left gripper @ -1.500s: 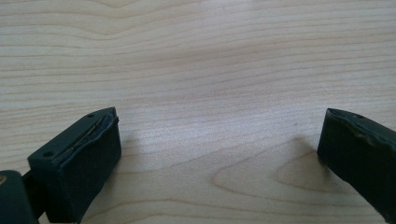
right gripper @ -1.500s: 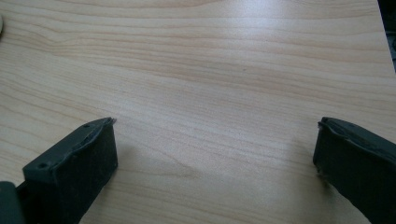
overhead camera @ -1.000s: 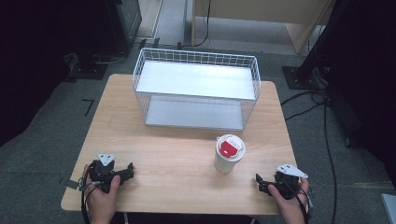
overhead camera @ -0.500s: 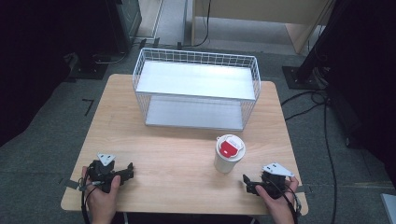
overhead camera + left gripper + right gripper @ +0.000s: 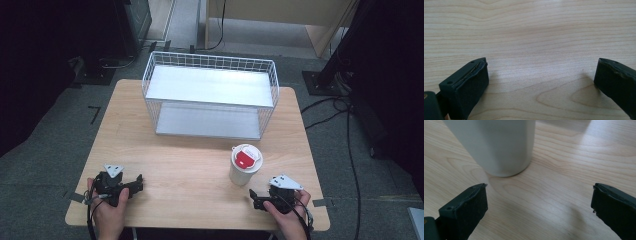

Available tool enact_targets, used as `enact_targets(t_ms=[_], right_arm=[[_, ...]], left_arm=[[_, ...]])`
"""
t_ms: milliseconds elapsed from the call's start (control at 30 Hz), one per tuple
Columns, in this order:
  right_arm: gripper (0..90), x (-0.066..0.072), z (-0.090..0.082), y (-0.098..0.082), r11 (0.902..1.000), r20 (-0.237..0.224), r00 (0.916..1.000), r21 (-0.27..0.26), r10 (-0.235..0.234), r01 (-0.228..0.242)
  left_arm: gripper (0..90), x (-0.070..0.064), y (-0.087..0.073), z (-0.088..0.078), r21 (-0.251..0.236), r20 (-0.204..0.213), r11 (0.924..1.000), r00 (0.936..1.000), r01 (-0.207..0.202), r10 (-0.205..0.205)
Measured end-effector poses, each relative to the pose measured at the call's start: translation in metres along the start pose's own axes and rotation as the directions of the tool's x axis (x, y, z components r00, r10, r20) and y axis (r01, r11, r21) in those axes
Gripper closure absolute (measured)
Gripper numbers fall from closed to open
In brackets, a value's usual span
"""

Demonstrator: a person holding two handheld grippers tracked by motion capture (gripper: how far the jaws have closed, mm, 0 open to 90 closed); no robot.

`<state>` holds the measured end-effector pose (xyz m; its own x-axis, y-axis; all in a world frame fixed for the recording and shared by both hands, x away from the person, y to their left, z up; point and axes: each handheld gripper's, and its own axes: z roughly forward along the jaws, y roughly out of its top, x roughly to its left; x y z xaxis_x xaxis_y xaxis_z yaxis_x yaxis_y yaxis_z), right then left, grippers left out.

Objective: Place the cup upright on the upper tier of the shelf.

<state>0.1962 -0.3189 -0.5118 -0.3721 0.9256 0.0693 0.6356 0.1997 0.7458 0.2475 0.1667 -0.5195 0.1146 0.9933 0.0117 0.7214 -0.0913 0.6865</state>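
Lab: stands point(image 5: 327, 75), floor cables point(image 5: 345, 115)

We saw a white wire basket point(image 5: 210, 95) standing at the far side of the wooden table point(image 5: 190, 165), and black cables point(image 5: 345, 125) lay on the grey floor point(image 5: 65, 120).

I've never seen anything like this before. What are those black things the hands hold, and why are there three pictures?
A person sits at a wooden table and holds one grabbing tool in each hand. These are the left tongs and the right tongs. Both are open and hold nothing. One picture comes from a camera up high. The other two come from small cameras riding on each tool, so you see its black jaws up close. On the table stand a white wire basket and a white cup with a red spot on its lid. The right tongs point at the cup.
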Motion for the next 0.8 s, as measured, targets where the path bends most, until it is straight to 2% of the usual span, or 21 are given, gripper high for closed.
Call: enact_targets(t_ms=[200,300,633,800], right_arm=[[4.8,0.01,0.0,0.004,0.9995,-0.016,0.9998,-0.03,-0.013,0.012],[4.8,0.015,0.001,0.007,0.9988,-0.045,0.999,-0.048,-0.006,0.004],[5.6,0.027,0.001,0.015,0.9969,-0.09,0.9959,-0.077,0.007,-0.014],[5.6,0.031,0.001,0.019,0.9955,-0.086,0.9963,-0.093,0.009,-0.017]], left_arm=[[0.0,0.0,0.0,0.0,0.0,0.0,1.0,1.0,-0.001,0.001],[0.0,0.0,0.0,0.0,0.0,0.0,1.0,1.0,0.0,0.0],[0.0,0.0,0.0,0.0,-0.001,0.0,1.0,1.0,0.001,-0.001],[0.0,0.0,0.0,0.0,0.0,0.0,1.0,1.0,0.0,0.0]])
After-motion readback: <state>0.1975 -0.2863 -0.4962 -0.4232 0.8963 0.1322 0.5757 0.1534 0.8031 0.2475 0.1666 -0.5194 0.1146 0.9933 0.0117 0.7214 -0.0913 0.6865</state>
